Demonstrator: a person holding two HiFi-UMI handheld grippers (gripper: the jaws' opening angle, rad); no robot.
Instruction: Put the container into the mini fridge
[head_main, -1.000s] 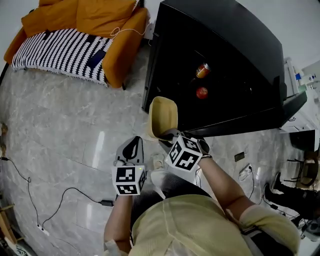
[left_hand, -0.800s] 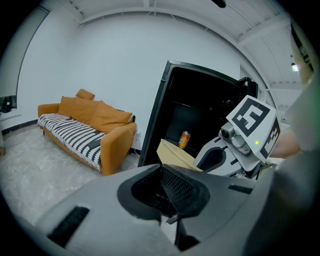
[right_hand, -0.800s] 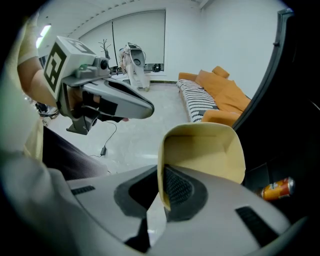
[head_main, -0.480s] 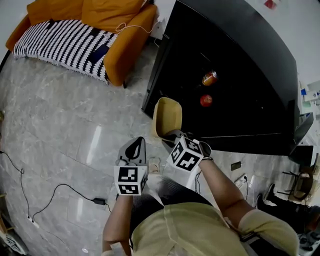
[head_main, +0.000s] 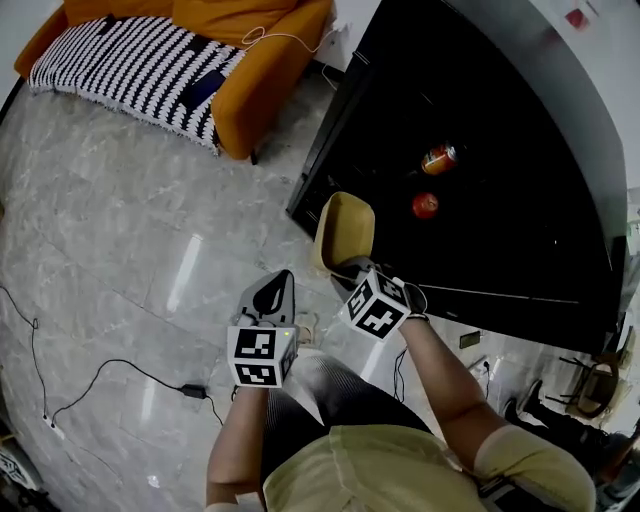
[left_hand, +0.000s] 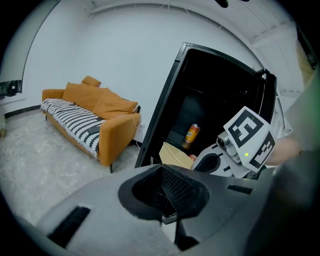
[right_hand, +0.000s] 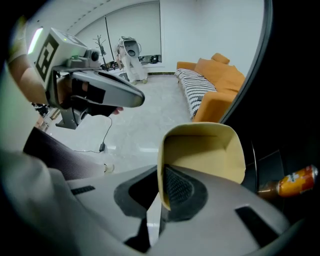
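Note:
My right gripper (head_main: 352, 272) is shut on the wall of a beige open container (head_main: 345, 230), holding it tilted at the front edge of the open black mini fridge (head_main: 330, 130). In the right gripper view the container (right_hand: 202, 150) fills the middle, its rim pinched between the jaws of the right gripper (right_hand: 161, 202). Inside the fridge stand an orange can (head_main: 438, 158) and a red round item (head_main: 425, 205). My left gripper (head_main: 268, 300) hangs beside the right one, shut on nothing. In the left gripper view the left gripper (left_hand: 167, 200) faces the fridge (left_hand: 225, 95) and the container (left_hand: 175, 156).
An orange sofa (head_main: 250, 60) with a striped blanket (head_main: 130, 65) stands left of the fridge. A black cable (head_main: 100, 375) and its adapter (head_main: 192, 390) lie on the marble floor at the lower left. Cords and a chair (head_main: 590, 380) sit at the right.
The right gripper has carried the container a little forward and to the right, nearer the fridge opening. The head view has swung so the fridge fills more of the frame. Left gripper stays shut.

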